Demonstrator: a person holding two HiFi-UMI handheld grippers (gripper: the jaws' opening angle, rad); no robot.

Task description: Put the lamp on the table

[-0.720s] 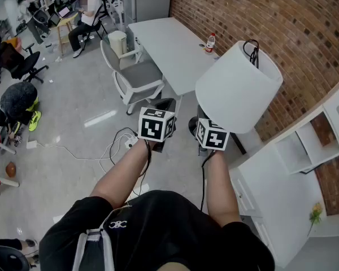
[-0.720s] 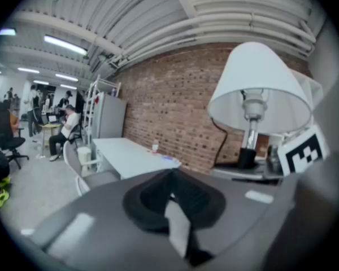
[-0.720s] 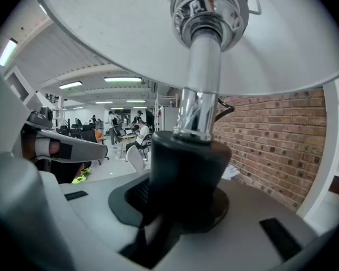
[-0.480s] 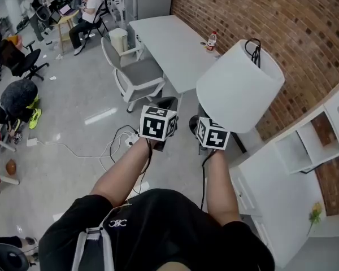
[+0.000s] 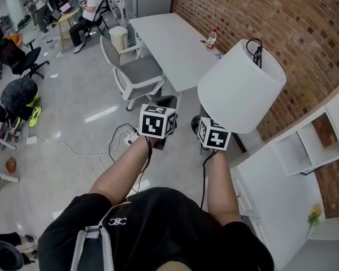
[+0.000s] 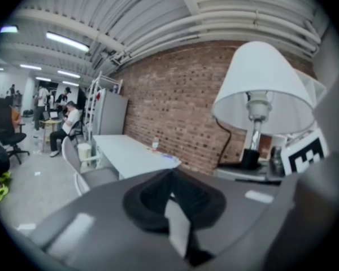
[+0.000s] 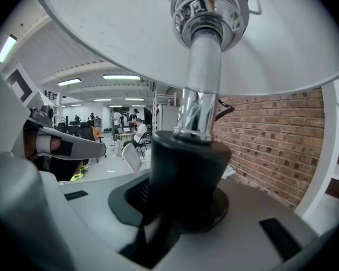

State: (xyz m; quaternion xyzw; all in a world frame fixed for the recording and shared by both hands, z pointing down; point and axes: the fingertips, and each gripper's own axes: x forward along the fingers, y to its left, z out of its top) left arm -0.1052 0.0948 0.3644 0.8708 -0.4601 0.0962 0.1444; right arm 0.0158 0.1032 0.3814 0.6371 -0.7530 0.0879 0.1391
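Note:
The lamp has a white shade (image 5: 241, 86), a chrome stem (image 7: 200, 89) and a black base (image 7: 185, 171). My right gripper (image 5: 213, 133) is shut on the black base and holds the lamp upright in the air. In the right gripper view, the gripper (image 7: 175, 205) clasps the base from both sides. My left gripper (image 5: 165, 107) hangs just left of the lamp, apart from it, with its jaws together and nothing between them (image 6: 176, 210). The lamp shows at the right of the left gripper view, shade (image 6: 264, 83) uppermost. The long white table (image 5: 169, 44) stands ahead by the brick wall.
A bottle (image 5: 211, 40) stands on the table's far right edge. A grey-white chair (image 5: 133, 75) is at the table's left side. White shelving (image 5: 305, 151) lines the wall at right. Cables (image 5: 110, 145) trail on the floor. People sit at desks far left (image 5: 90, 7).
The lamp and both grippers have shifted only very slightly to the right in the view. The grip on the lamp base is unchanged.

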